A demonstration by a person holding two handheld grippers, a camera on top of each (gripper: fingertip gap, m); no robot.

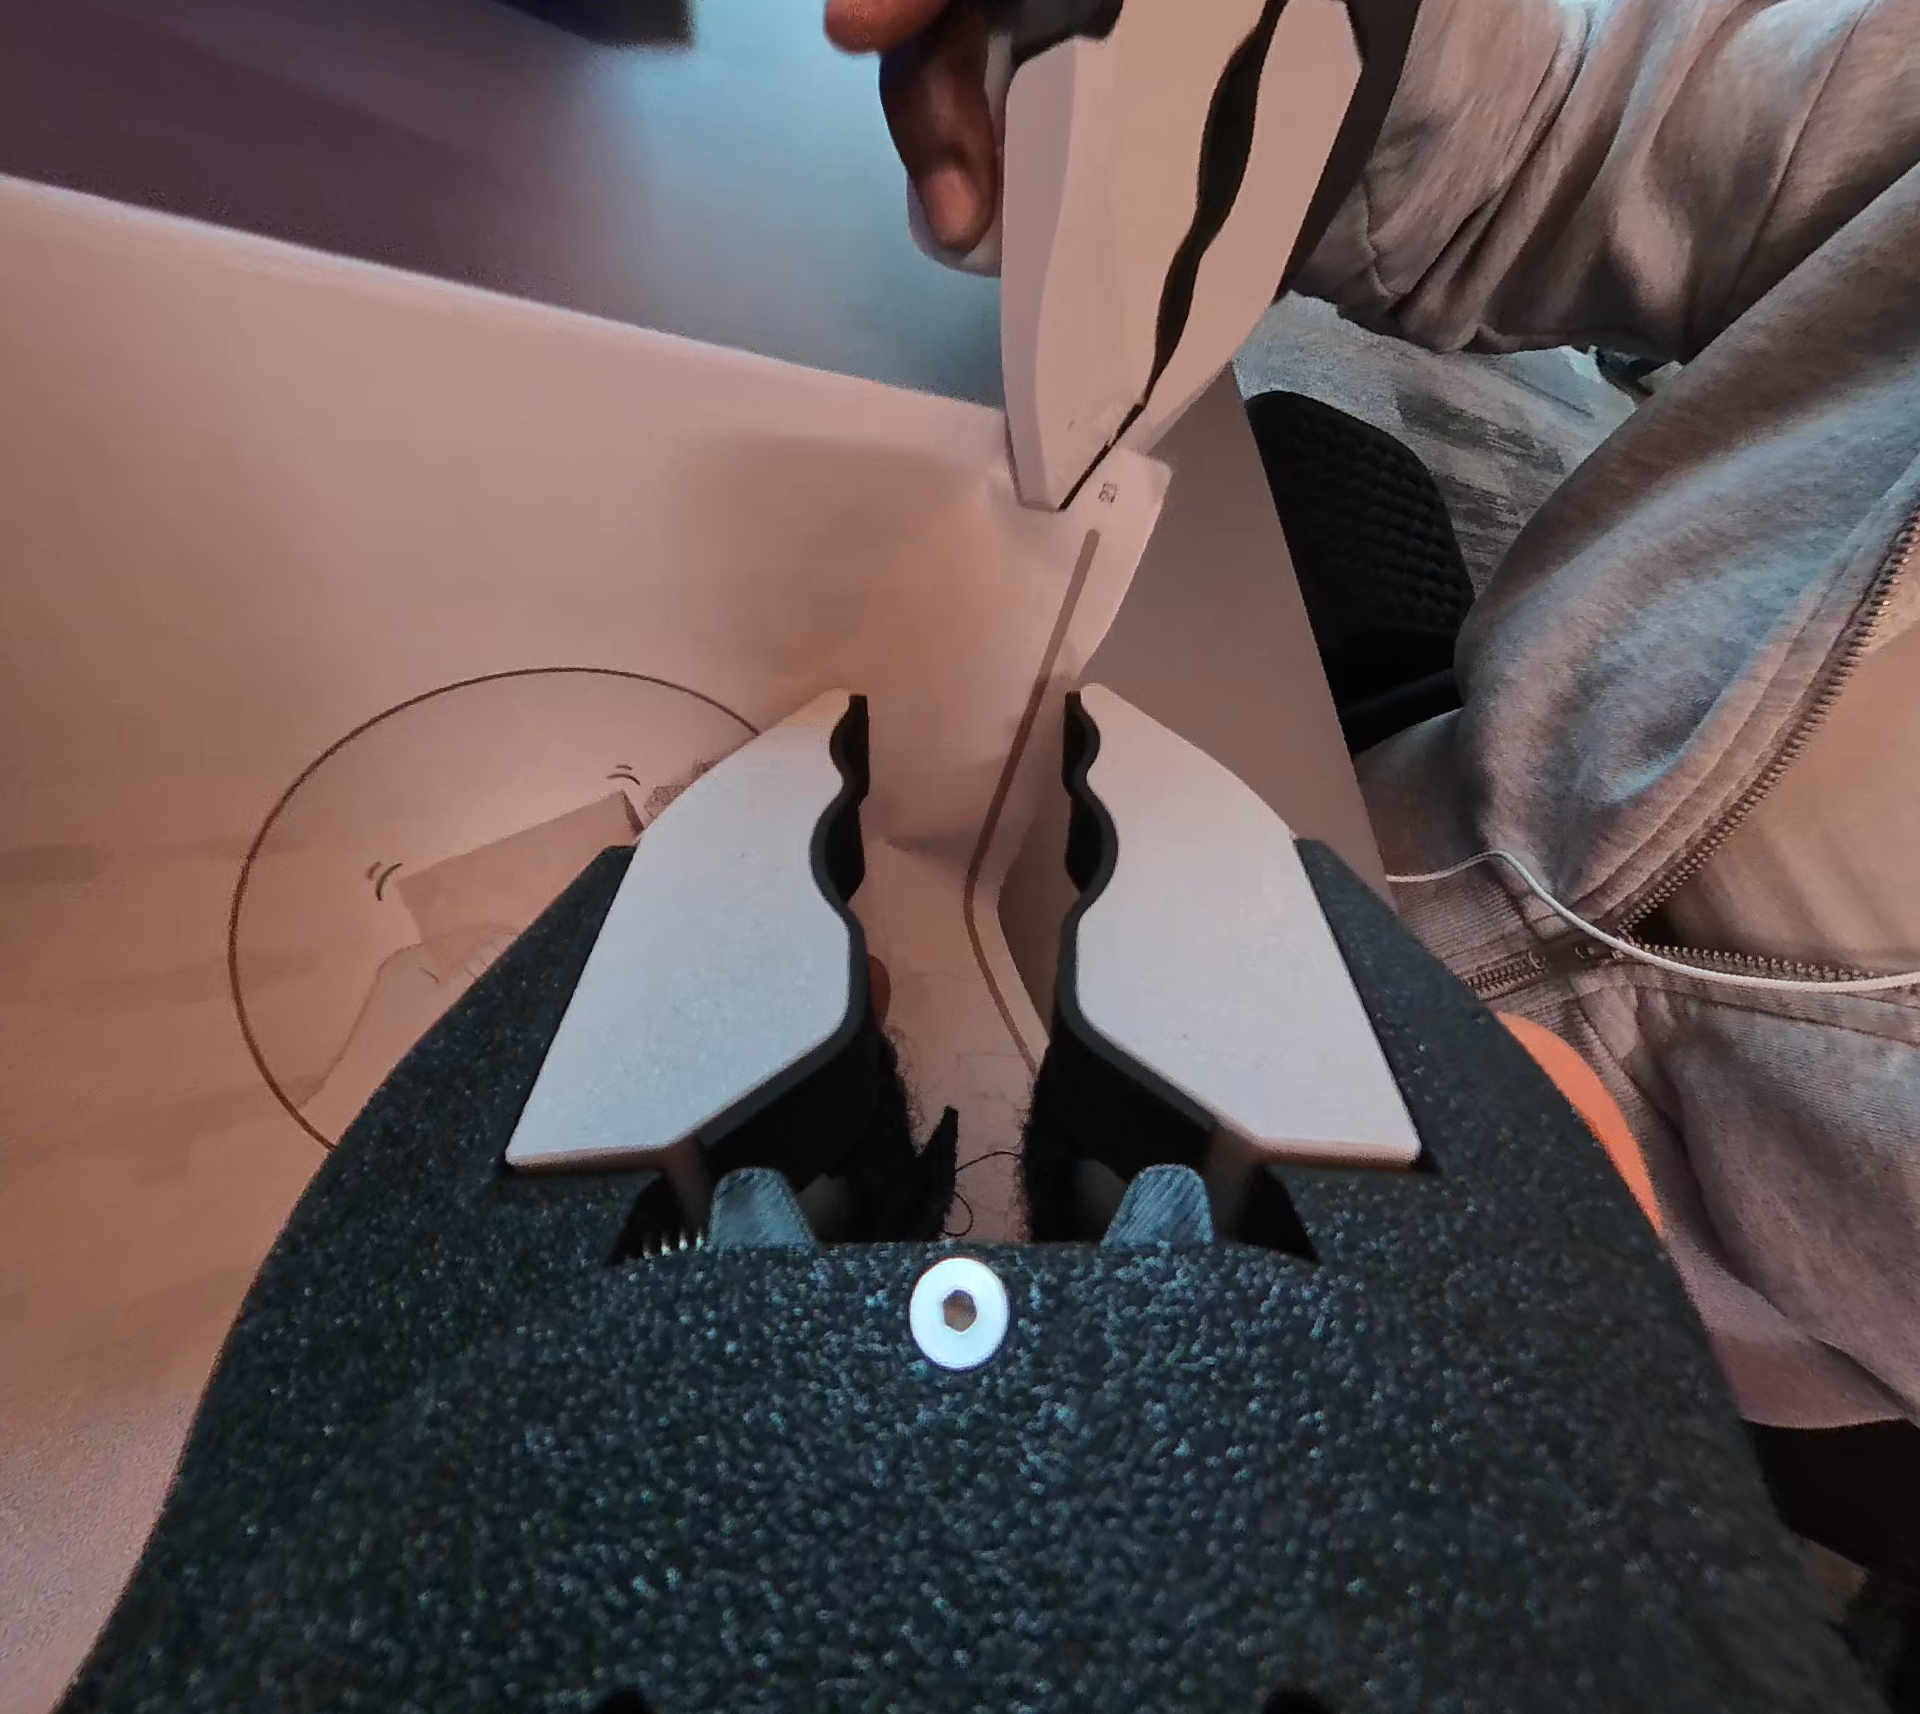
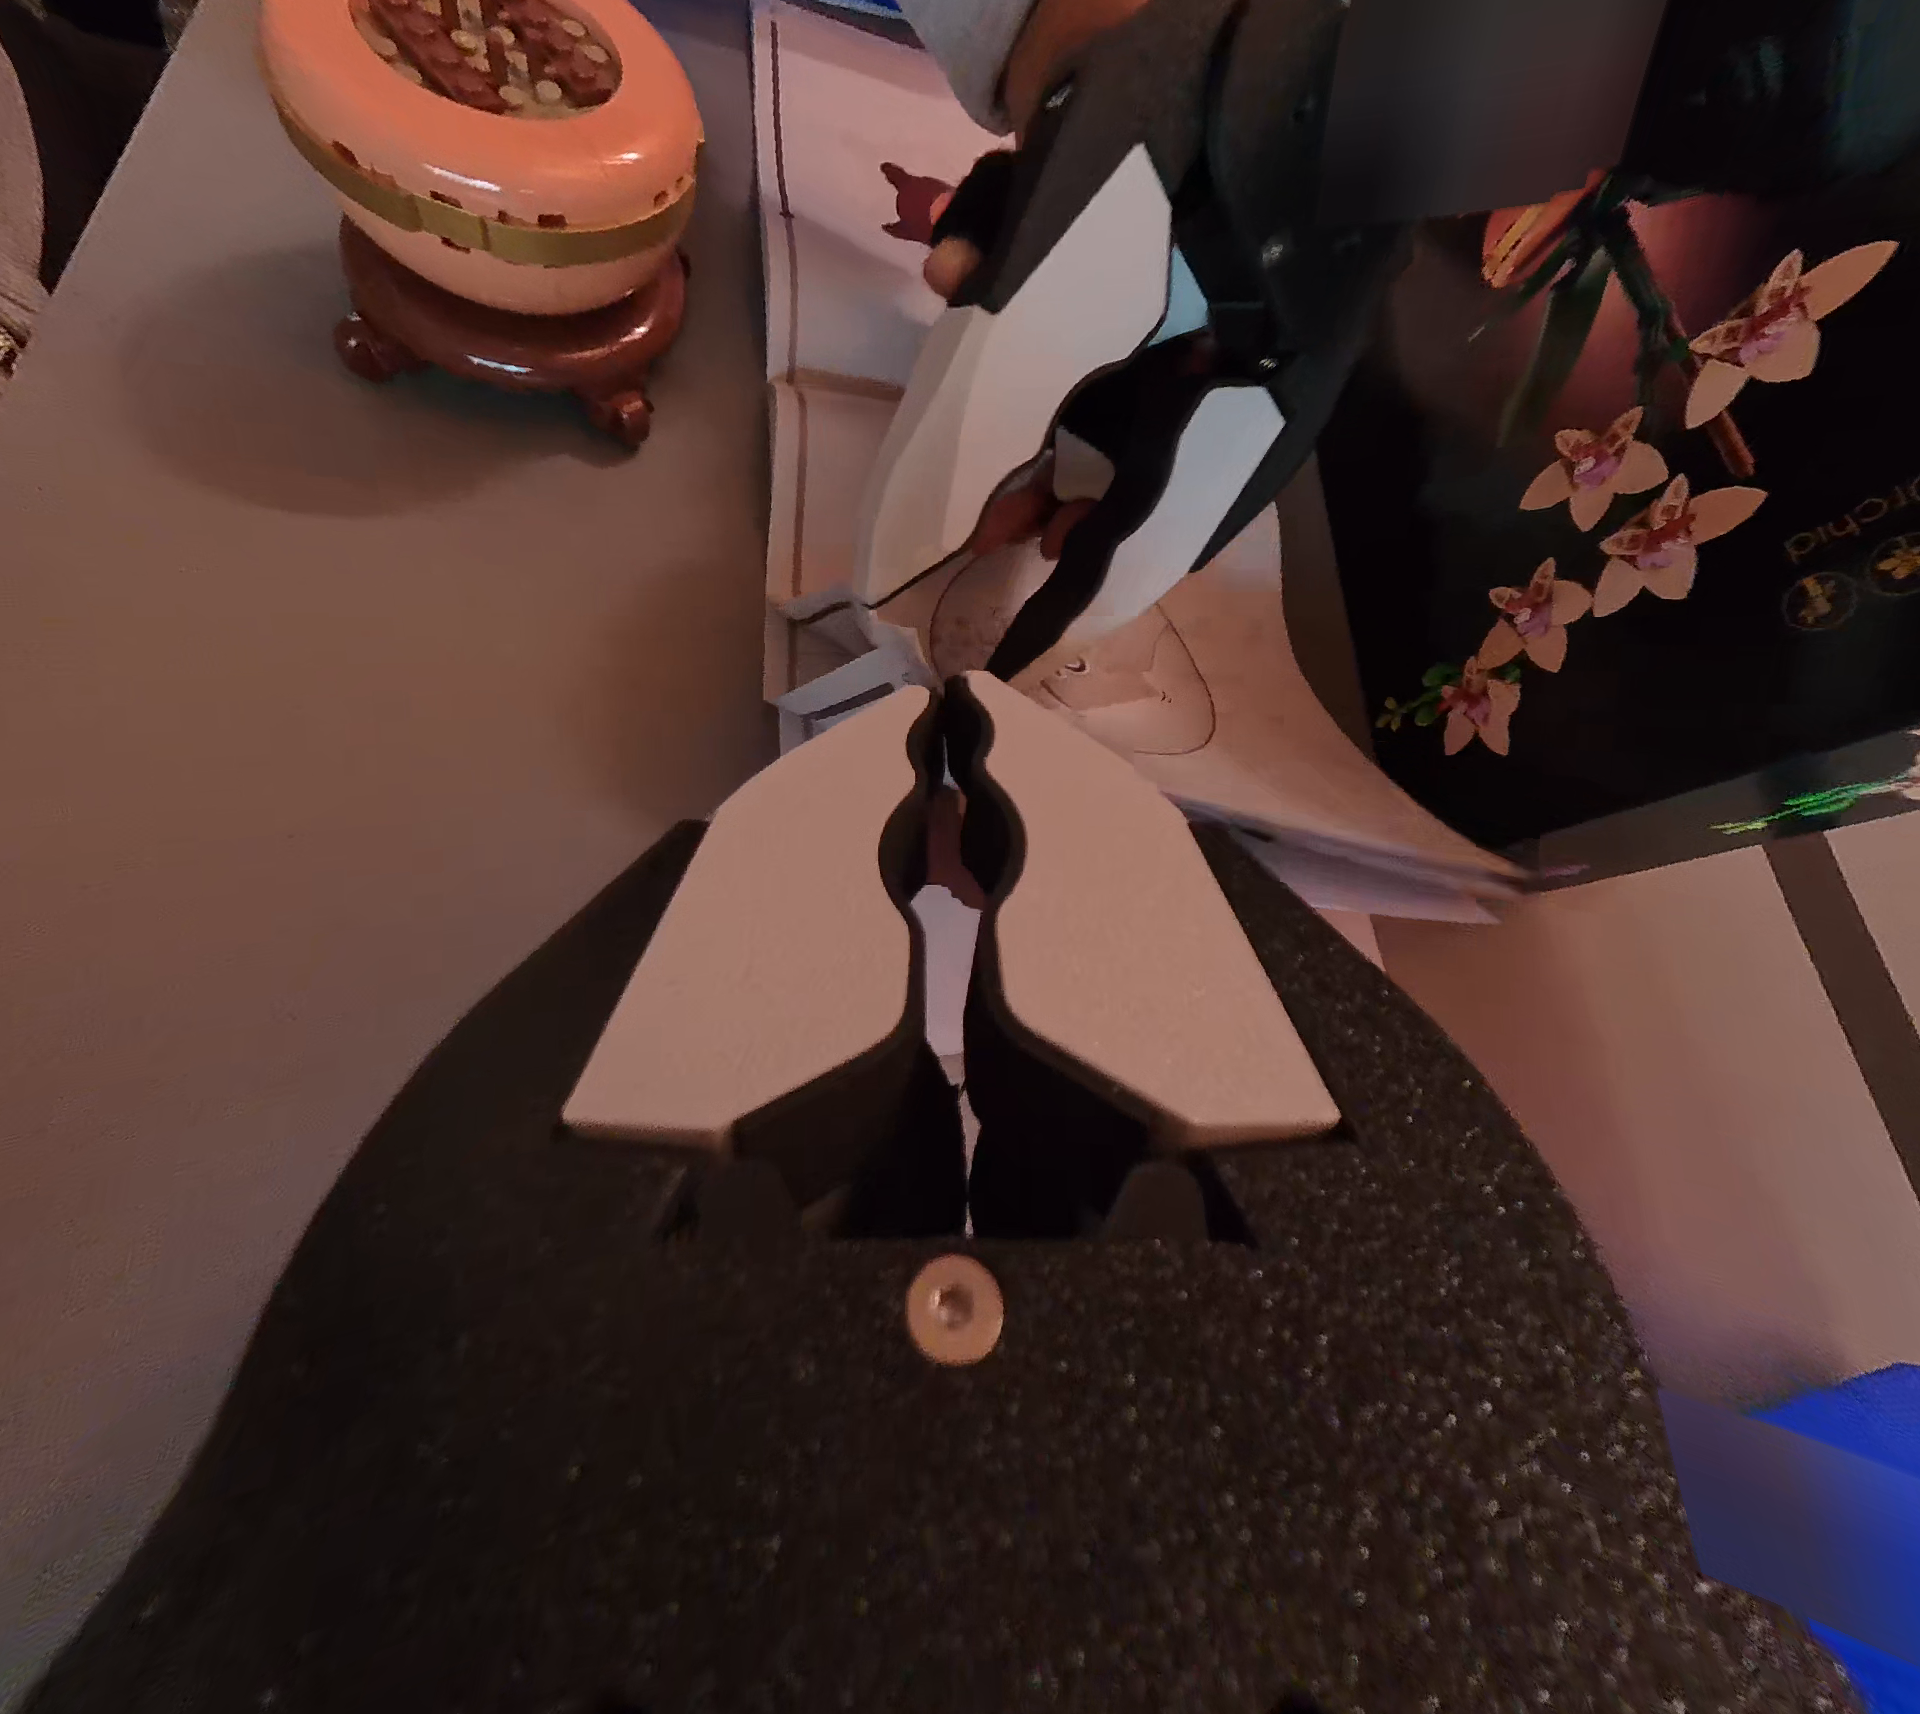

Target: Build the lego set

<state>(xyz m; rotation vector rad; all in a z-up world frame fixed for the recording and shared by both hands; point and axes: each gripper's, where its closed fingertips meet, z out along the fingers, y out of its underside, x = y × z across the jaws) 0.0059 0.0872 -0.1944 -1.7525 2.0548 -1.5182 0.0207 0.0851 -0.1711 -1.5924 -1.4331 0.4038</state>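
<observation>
The left tool (image 1: 966,719) has its jaws parted, a clear gap between the pale fingers (image 1: 727,937); the right tool (image 2: 948,698) comes in from above with jaws pressed together at the tips; a gloved hand (image 1: 925,2) grips its handle, the grey sleeve (image 1: 1558,137) bent behind.

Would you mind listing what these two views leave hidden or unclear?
- Left wrist view: the instruction booklet page drawing is covered in part by the left gripper.
- Right wrist view: whether the right gripper pinches only one page corner is hidden between its closed fingers.
- Right wrist view: a mosaic patch covers the top of the orchid set box.
- Right wrist view: the inside of the built pot is too small to read.
</observation>
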